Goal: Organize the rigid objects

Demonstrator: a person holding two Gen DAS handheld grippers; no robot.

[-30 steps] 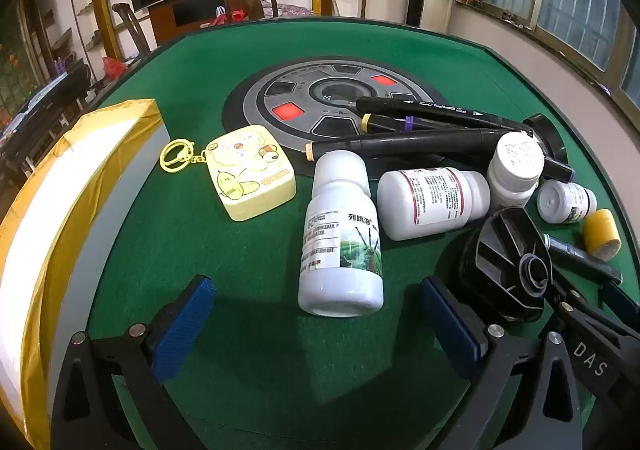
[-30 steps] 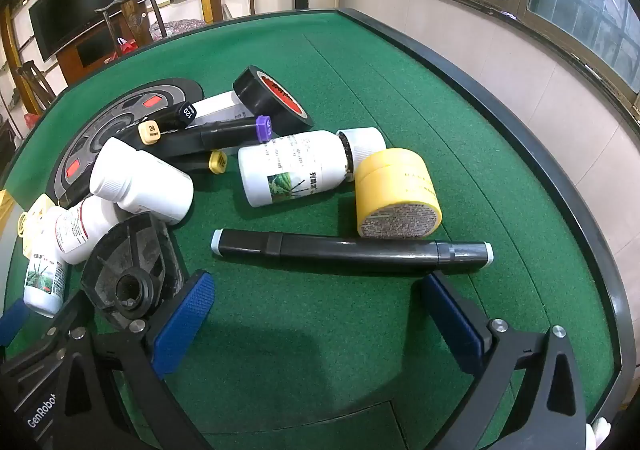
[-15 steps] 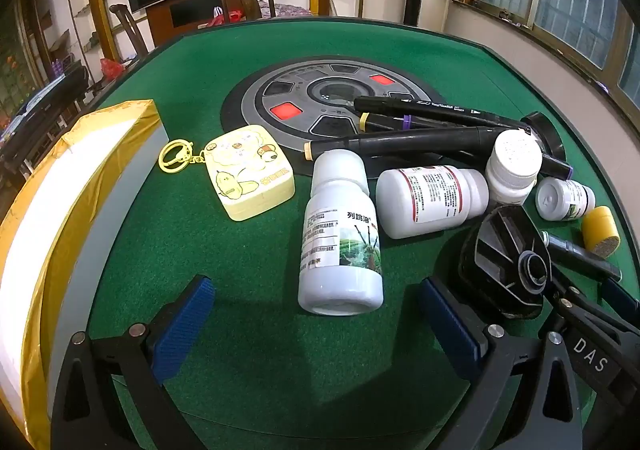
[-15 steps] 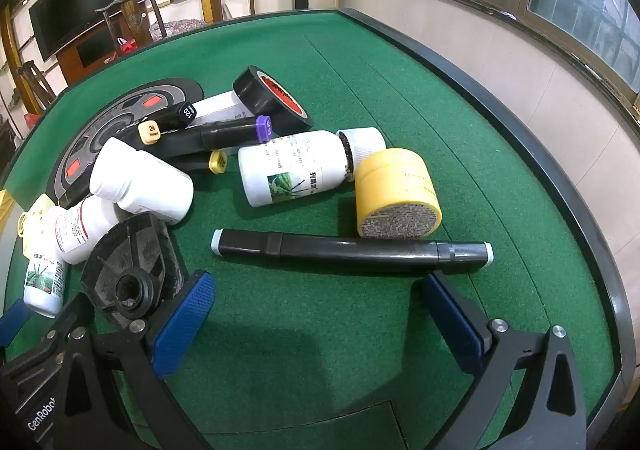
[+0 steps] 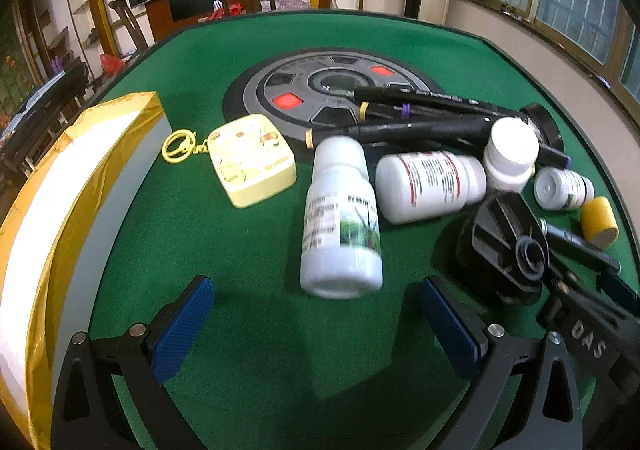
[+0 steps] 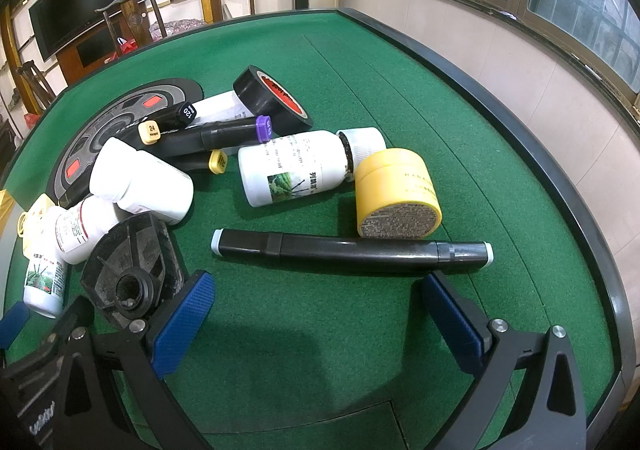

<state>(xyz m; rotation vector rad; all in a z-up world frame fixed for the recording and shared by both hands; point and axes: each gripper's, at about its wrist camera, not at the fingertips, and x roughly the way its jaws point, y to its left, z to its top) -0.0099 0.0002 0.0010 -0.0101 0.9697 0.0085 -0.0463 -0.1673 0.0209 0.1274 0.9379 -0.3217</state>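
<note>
Both grippers, left (image 5: 316,324) and right (image 6: 318,314), gape empty; a bottle (image 5: 340,226) and a marker (image 6: 352,250) lie just ahead amid clutter mid-table (image 6: 400,62).

Right gripper (image 6: 316,310) spread wide, black marker (image 6: 352,250) just ahead, yellow jar (image 6: 396,190) touching it

White bottles (image 5: 340,226) with green-pictured labels lie on green felt (image 6: 360,62) beside black markers (image 6: 352,250) and a yellow jar (image 6: 394,190). A pale-yellow cartoon-printed case (image 5: 252,166) sits near a gold-and-white box (image 5: 60,210); blue pads (image 6: 184,324) tip the black grippers.
</note>
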